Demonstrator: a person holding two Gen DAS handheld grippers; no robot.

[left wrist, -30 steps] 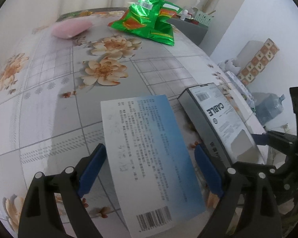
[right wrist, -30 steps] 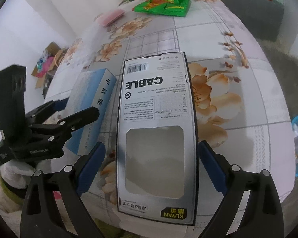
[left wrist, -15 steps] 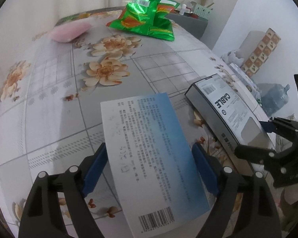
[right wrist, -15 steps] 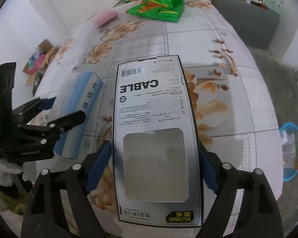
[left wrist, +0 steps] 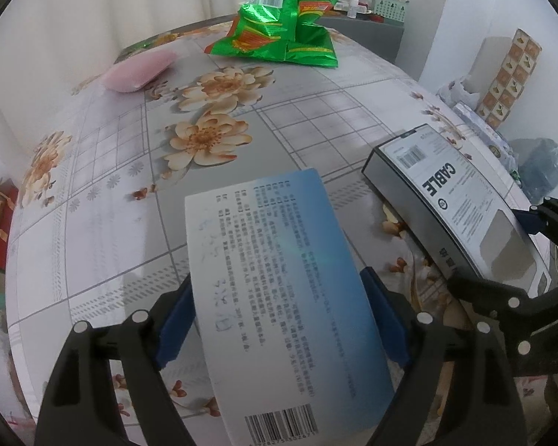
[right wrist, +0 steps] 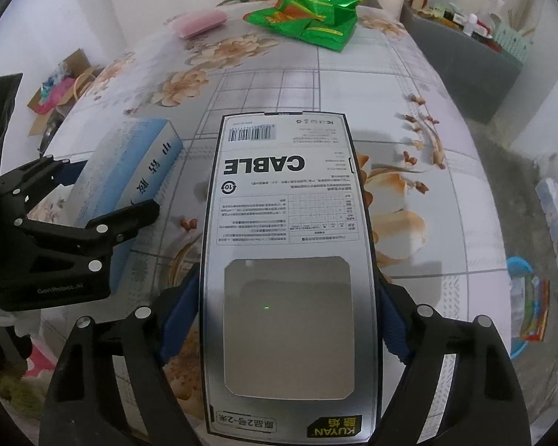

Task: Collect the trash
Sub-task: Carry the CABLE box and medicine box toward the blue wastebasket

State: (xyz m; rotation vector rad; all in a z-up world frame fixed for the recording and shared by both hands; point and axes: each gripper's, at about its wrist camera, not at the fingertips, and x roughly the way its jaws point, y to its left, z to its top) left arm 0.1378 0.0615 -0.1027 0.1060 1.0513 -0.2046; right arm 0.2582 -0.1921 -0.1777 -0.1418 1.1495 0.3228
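On the flower-printed tablecloth (left wrist: 104,200), 2 flat cartons lie side by side near the front edge, and each sits between the blue pads of a gripper. The left gripper (left wrist: 279,319) straddles the blue-and-white carton (left wrist: 279,297), barcode end toward the camera; its pads look to be right at the carton's long edges, and whether they already press is hard to tell, so I read it as a grip being taken, not made. The right gripper (right wrist: 279,319) straddles the silver "CABLE" box (right wrist: 286,260), which lies just right of the blue-and-white carton, and its jaws are closing with the pads meeting the box's 2 long sides (the box appears to rest flat on the cloth, not lifted). Far behind the blue-and-white carton, toward the back of the table, a crumpled green snack bag (left wrist: 279,29) waits, with a pink pack (left wrist: 137,70) to its left. No bin or trash bag shows clearly in either view. So the collecting looks barely begun: 2 pieces are being seized at once, nothing is carried off yet, and at least 2 more pieces remain on the cloth.
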